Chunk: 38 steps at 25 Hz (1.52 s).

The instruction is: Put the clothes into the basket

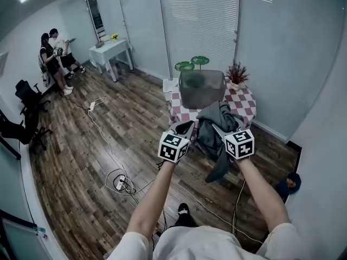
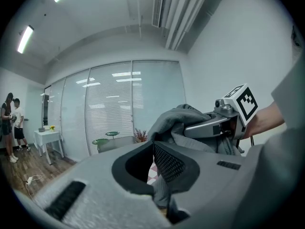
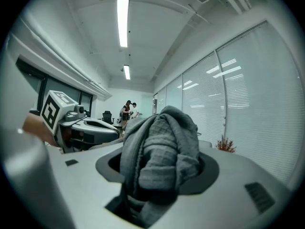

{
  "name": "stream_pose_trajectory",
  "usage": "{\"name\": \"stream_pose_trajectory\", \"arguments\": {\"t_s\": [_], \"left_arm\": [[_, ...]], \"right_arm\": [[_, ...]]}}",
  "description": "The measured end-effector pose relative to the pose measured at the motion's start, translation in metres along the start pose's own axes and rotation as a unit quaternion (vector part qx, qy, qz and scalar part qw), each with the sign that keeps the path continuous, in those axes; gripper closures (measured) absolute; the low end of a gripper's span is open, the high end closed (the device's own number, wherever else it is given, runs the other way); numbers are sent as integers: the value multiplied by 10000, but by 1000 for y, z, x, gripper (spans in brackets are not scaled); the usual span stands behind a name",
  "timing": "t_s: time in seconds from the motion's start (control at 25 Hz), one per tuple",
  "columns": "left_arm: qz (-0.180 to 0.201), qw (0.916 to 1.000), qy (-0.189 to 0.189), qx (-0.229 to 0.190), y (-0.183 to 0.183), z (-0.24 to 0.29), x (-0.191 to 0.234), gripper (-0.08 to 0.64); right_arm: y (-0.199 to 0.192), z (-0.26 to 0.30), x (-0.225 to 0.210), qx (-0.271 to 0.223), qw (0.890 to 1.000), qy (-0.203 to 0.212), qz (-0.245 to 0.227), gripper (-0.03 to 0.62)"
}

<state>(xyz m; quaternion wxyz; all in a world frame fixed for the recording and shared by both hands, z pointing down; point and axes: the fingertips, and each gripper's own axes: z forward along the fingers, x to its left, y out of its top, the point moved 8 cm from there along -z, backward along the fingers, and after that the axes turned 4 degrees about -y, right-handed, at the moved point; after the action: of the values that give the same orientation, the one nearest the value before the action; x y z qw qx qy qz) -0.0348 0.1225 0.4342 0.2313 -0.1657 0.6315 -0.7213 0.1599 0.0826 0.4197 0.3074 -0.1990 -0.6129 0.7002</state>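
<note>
A grey garment (image 1: 217,140) hangs in the air between my two grippers, its tail drooping toward the floor. My right gripper (image 1: 222,129) is shut on a thick bunch of the garment (image 3: 162,142), which fills its jaws (image 3: 157,175). My left gripper (image 1: 186,128) holds another part; a strip of the garment (image 2: 162,192) runs down between its jaws. Just beyond the grippers a grey basket (image 1: 202,88) stands on a small table (image 1: 244,104) with a red-and-white checked cloth. In the left gripper view the right gripper (image 2: 193,128) shows with cloth draped over it.
A potted plant (image 1: 237,73) and green leaf-shaped ornaments (image 1: 192,64) stand behind the basket by the glass wall. Cables and a power strip (image 1: 122,183) lie on the wood floor. Two people (image 1: 54,53) stand far left near a white table (image 1: 111,50) and office chairs (image 1: 24,96).
</note>
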Motion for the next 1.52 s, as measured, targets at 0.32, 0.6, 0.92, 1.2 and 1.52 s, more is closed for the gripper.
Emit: {"name": "stream_pose_trajectory", "arguments": {"t_s": [0.32,0.6,0.92,1.2,1.52], "left_arm": [[112,9997,-189,62,5,28,50,541],[156,9994,-301,107,3,47,93,541],[125,9989,-393,237,-8,52,120,541],[59,9986,-463,267,-16,62,132,541],[52,9985,-504,208,-14,92,152,541]], "right_arm": [[18,47,-6,-94,9999,-56,-52,330],[18,78,-12,-183,9997,-162,33,328],[27,97,-14,-241,9989,-402,-21,330],[35,109,-14,-310,9987,-361,-168,330],[36,143,-39,-363,9988,-289,-153,331]]}}
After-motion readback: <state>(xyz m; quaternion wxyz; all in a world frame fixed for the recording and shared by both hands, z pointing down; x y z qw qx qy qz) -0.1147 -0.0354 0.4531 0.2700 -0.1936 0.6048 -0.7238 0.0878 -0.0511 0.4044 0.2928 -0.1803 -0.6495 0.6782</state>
